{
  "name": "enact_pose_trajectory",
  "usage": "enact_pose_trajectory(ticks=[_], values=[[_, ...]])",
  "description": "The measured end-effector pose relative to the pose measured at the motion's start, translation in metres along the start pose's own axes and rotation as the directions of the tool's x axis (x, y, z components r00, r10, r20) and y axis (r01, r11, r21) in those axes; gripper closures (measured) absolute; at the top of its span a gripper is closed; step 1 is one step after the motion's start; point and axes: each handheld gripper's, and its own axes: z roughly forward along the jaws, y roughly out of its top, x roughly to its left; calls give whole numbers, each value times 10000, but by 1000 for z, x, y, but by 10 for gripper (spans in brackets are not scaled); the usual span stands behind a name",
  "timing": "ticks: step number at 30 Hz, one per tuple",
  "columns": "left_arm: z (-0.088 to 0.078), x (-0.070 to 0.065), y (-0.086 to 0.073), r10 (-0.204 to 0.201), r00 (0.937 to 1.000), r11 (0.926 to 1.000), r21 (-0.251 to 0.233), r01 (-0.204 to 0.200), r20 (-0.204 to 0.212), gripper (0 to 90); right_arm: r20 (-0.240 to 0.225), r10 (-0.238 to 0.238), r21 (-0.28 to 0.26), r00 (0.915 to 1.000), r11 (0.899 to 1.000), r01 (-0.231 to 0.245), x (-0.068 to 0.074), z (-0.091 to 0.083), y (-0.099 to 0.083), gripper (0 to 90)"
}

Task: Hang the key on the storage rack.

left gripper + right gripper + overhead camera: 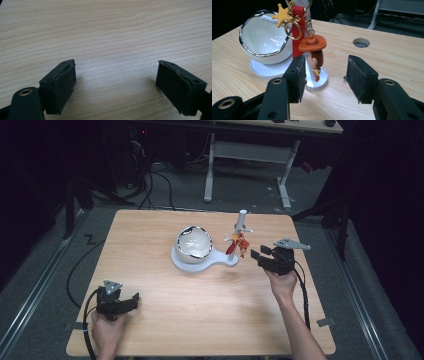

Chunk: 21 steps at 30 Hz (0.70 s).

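Note:
A cowboy-figure keychain [313,53] with a brown hat, a red strap [298,32] and a gold star charm [282,15] hangs from a white post stand [241,227] beside a white bowl with a silver rim [194,242]. My right gripper [325,75] stands open just short of the figure, nothing between its pads; in the high view the right gripper [260,254] is to the right of the stand. My left gripper [116,82] is open over bare wood, and the left gripper [131,301] rests near the table's front left.
The bowl and post share one white base [220,262] at mid table. A round cable hole [361,42] lies in the tabletop beyond the keychain. Black cables trail from both grippers. A white desk frame [250,155] stands on the floor behind the table.

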Motion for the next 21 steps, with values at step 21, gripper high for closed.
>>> enact_pose_trajectory(ticks=[21], values=[[0,0,0,2,10000,10000,2,-2,1,170,226,498,-557,9985,9973,-485,-19,-34,-13,487]])
